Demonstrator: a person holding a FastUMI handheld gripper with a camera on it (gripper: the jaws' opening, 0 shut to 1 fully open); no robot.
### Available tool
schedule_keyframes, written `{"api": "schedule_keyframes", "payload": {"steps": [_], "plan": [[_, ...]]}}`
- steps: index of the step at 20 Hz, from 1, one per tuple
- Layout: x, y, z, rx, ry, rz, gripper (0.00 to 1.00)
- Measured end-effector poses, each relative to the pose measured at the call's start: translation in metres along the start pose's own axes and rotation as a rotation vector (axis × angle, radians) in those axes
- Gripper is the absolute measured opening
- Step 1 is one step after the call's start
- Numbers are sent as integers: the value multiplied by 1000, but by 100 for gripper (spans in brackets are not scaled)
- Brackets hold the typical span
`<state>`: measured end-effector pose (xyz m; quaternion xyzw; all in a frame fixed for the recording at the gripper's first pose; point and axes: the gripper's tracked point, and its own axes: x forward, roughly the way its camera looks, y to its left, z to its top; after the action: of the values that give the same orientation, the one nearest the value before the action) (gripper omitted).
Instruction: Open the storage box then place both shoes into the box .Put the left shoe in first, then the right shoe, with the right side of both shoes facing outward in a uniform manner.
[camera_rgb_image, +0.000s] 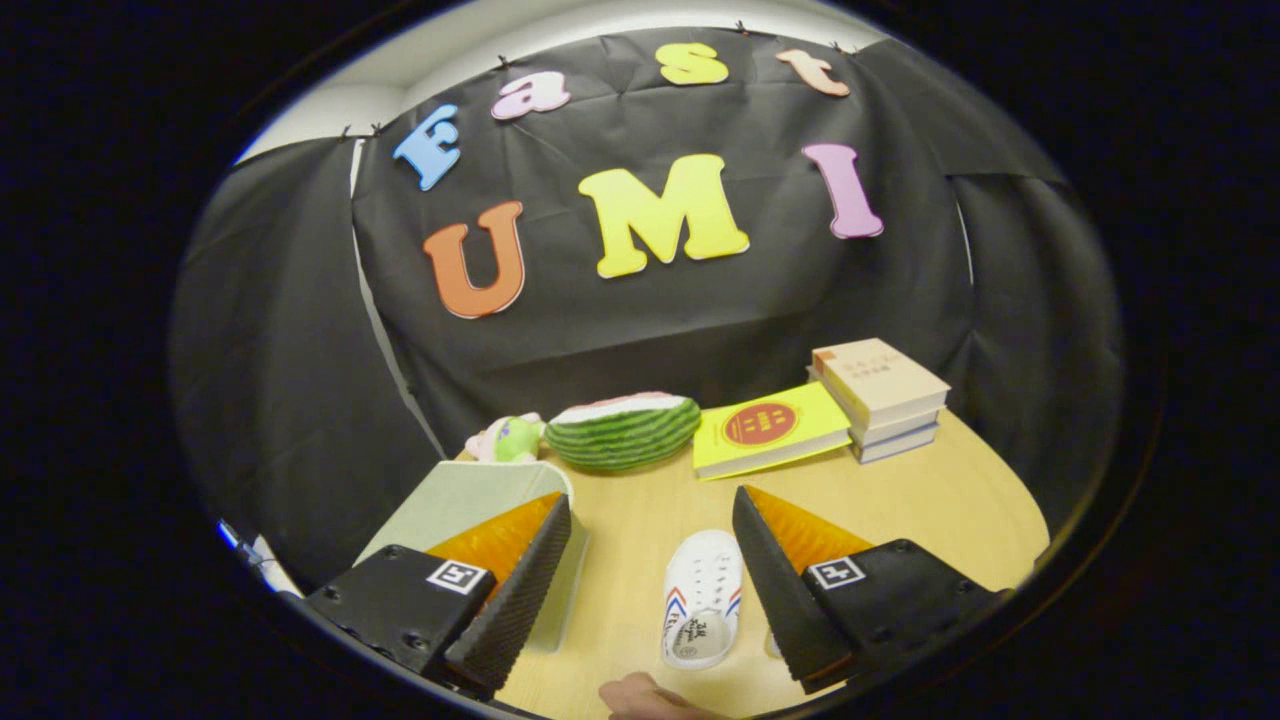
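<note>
Gripper (650, 525) agape above canvas shoe (702, 598)

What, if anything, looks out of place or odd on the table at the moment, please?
Nothing is spilled or damaged. The white shoe lies flat between the open claw's fingers, the storage box left of it. A second shoe isn't clearly visible. A watermelon toy sits among books.
</note>
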<state>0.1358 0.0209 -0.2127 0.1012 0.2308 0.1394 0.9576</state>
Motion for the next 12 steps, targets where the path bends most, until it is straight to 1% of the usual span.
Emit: {"api": "schedule_keyframes", "payload": {"steps": [2,3,5,9,12], "plan": [[21,3,-21,66,91,63,100],[30,9,-30,105,135,108,100],[45,30,-46,188,220,244,100],[58,61,-74,316,353,439,100],[72,79,-89,392,481,534,100]]}}
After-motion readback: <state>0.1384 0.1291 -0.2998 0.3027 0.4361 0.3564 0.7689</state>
